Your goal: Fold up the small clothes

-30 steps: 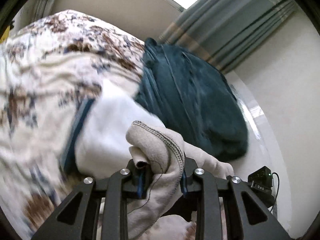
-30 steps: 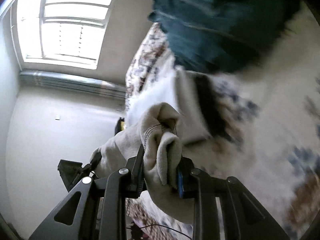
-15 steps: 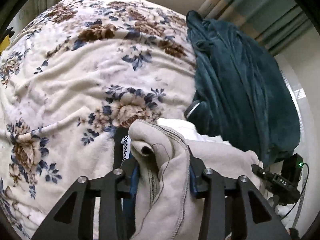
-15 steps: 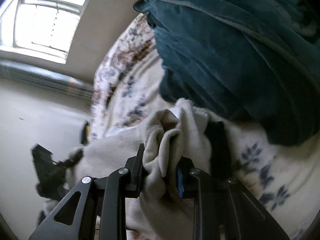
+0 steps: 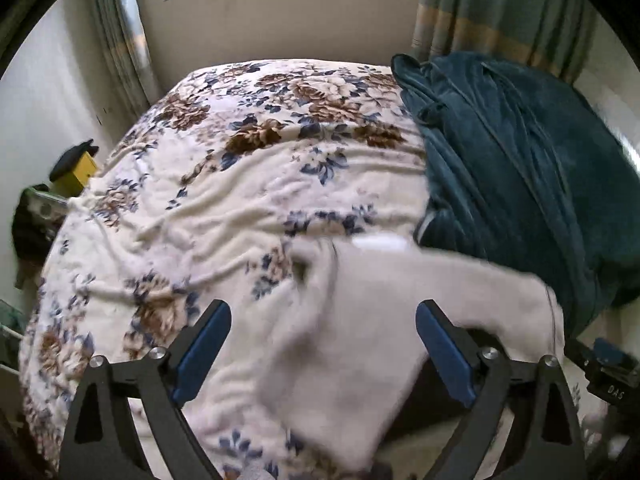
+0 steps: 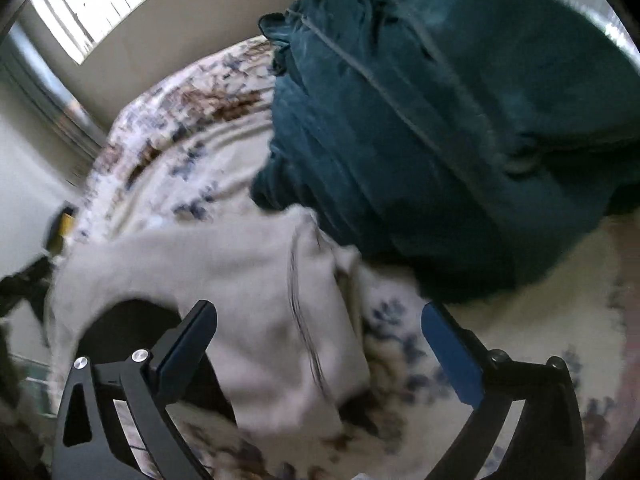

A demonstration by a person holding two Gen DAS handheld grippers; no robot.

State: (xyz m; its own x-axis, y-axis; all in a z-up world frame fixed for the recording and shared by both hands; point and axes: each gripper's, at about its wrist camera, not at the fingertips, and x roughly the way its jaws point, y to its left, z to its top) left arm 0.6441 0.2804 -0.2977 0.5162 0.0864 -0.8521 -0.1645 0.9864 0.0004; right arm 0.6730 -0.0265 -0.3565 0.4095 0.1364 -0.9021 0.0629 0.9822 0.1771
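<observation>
Left wrist view: pale beige soft knit garment [image 5: 360,344] draped on the floral cream fleece bed blanket [image 5: 240,184], just beside the dark teal plush robe heap [image 5: 520,168]. Left gripper [image 5: 322,344] spread wide, holding nothing; right gripper [image 6: 318,344] likewise wide and empty. Probably let go to leave the cloth flat for folding. Blurred, rumpled, dark-stitched seam showing, one end overhanging the bed edge.
</observation>
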